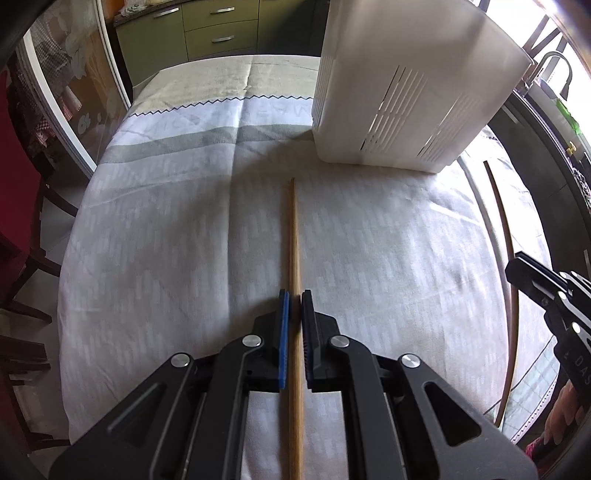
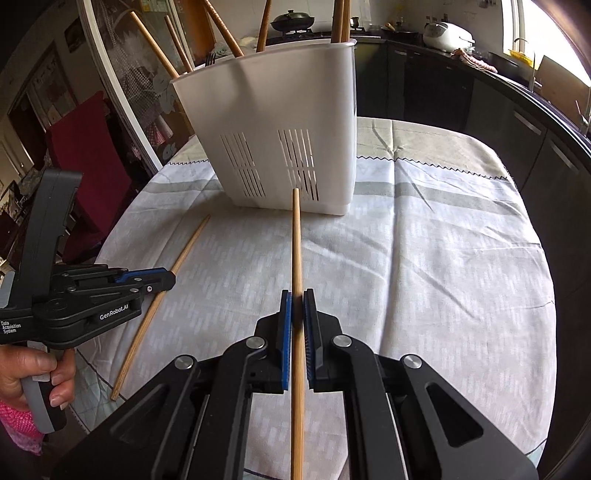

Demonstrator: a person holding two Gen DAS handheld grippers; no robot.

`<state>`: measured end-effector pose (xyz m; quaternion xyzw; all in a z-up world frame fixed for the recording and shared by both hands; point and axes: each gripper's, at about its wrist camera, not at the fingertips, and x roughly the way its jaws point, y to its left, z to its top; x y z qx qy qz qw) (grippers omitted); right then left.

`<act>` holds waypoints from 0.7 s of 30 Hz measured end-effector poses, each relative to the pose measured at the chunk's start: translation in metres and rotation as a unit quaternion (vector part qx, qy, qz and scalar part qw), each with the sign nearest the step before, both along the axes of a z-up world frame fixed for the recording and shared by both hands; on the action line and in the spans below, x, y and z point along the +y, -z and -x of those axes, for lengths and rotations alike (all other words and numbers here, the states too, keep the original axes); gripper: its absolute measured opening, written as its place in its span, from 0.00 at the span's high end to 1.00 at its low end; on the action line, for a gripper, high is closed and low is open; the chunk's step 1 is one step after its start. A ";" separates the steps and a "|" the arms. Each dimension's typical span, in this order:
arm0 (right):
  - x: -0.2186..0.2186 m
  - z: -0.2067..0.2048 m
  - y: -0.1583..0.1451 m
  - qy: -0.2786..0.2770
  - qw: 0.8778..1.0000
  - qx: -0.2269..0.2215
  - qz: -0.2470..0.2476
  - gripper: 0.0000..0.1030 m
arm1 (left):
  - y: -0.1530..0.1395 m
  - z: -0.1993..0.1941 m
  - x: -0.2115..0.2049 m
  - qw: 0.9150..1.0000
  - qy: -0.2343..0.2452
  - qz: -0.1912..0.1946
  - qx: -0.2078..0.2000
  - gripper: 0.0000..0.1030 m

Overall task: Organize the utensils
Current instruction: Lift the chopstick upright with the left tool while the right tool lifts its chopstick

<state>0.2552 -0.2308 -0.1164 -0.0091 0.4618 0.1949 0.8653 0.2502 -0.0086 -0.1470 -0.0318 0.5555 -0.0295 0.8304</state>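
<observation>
Each hand-held gripper is clamped on one bamboo chopstick. The left gripper [image 1: 295,306] has its jaws closed to the width of the left chopstick [image 1: 294,236], which runs between the pads and points toward the far side of the table. The right gripper [image 2: 297,306] grips the right chopstick [image 2: 296,240] in the same way, with its tip aimed at the base of the white utensil holder [image 2: 280,122].

In the right wrist view the left chopstick appears to lie low along the tablecloth [image 2: 424,258], on the left. Whether its far tip rests on the cloth cannot be told.

Step in hand, as judged: carry each chopstick to the holder and insert it.

1. Raise the stick until its tip clears the rim before moving toward the far side.
2. Tilt the stick toward upright above the opening, then lower it.
3. Keep the pads closed until the tip is well inside. A thin round stick may pivot in the grip.
4. Move one hand at a time. The two grippers work near each other.

The holder stands upright at the far side of the table, its slotted wall facing near. It already contains several wooden sticks or handles [image 2: 221,29] that lean outward above the rim, and a dark fork-like item [image 2: 210,58] among them. Its inner compartments are not visible.
</observation>
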 end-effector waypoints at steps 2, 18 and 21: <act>0.001 0.002 0.001 -0.003 1.000 0.001 -0.003 0.93 | 0.000 -0.004 0.000 1.000 -0.003 -0.001 -0.001 0.93; -0.026 0.019 -0.023 0.008 0.997 -0.034 -0.070 0.93 | -0.042 0.016 0.009 0.996 -0.003 0.031 -0.085 0.94; -0.037 0.028 -0.040 0.014 0.994 -0.059 -0.093 0.93 | -0.071 0.037 0.007 0.990 0.002 0.032 -0.138 0.94</act>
